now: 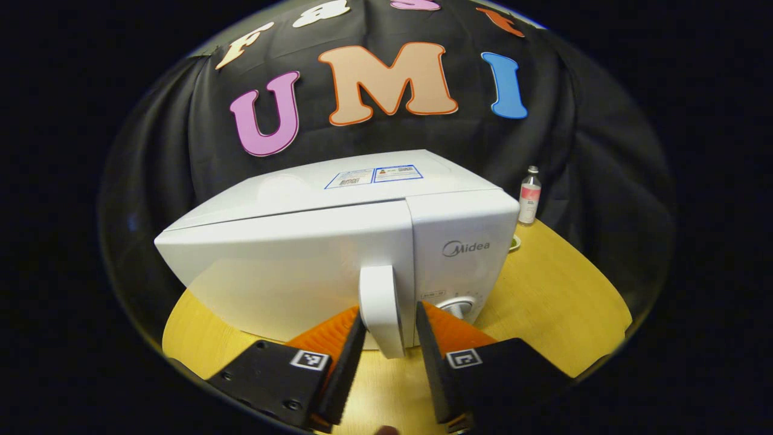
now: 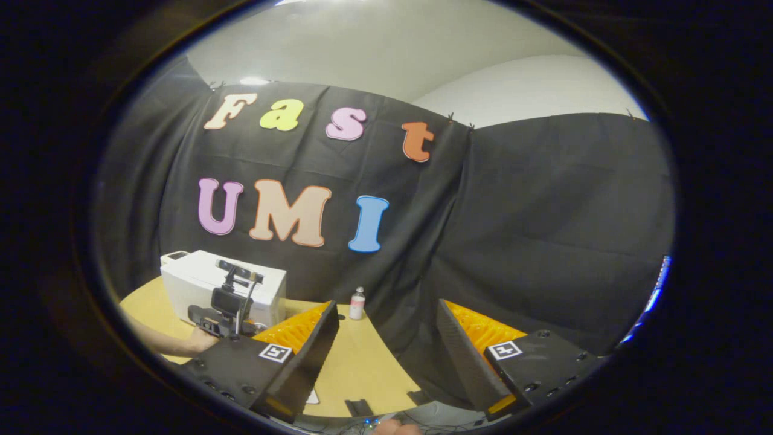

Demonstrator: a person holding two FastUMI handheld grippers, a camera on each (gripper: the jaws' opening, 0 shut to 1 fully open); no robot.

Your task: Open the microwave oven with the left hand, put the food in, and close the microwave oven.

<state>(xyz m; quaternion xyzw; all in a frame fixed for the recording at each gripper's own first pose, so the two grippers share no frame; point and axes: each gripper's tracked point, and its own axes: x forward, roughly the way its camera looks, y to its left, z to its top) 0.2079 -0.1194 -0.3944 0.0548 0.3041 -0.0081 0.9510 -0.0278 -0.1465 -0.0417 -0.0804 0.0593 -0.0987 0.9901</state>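
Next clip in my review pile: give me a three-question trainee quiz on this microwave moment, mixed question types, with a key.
1. True or false: the microwave door is already swung wide open.
2. Multiple choice: the left gripper has its fingers placed
A. on either side of the door handle
B. around the bottle
C. flat on the table
3. Fill in: the right gripper is open and holds ____.

Key:
1. False; the door looks closed.
2. A; whether both fingers press on the handle cannot be told.
3. Nothing; its fingers stand apart over the table edge, away from the microwave.
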